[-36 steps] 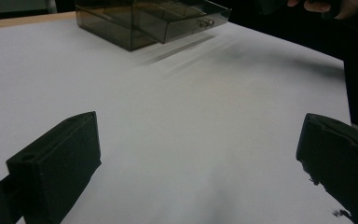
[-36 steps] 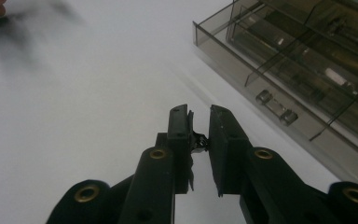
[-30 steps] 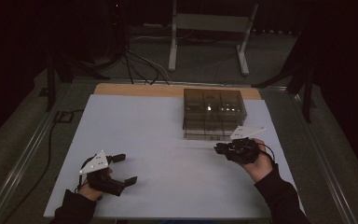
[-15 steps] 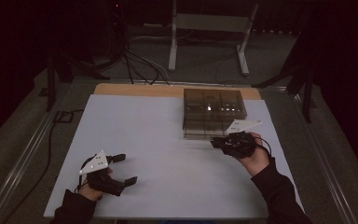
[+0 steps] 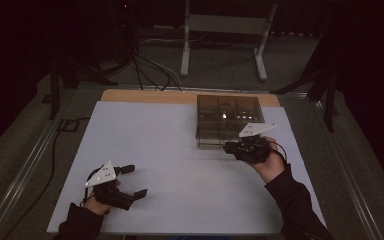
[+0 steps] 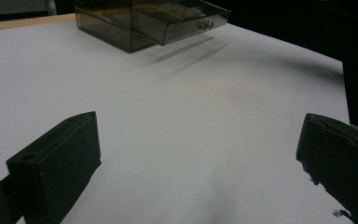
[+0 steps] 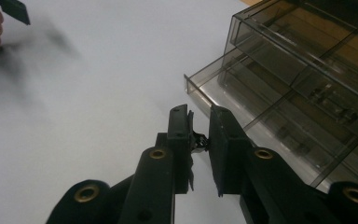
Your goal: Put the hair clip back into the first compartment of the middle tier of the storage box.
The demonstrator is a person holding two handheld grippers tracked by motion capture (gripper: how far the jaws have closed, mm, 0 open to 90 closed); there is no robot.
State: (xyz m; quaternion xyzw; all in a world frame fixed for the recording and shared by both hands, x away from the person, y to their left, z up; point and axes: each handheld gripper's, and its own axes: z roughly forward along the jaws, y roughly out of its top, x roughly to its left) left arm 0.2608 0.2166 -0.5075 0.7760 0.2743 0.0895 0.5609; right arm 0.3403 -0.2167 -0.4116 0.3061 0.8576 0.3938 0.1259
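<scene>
With the left gripper (image 5: 130, 181) idle at the near left, jaws spread wide on nothing, we keep the right gripper (image 7: 199, 140) pinched on the small drawer knob (image 7: 200, 141) and pull straight back, level, so the drawer (image 7: 261, 112) just ahead slides from the smoked organizer box (image 5: 228, 117) without tilting it.

Small dark thing (image 7: 199, 141) between the right gripper (image 7: 199, 140) pads — too tiny to identify; drawer box (image 7: 307, 84) cut off at the edge.

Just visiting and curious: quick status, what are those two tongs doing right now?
Right tongs shut on drawer handle of smoky plastic box, drawer partly out. Left tongs open, idle over white table. Nothing in the way.
</scene>
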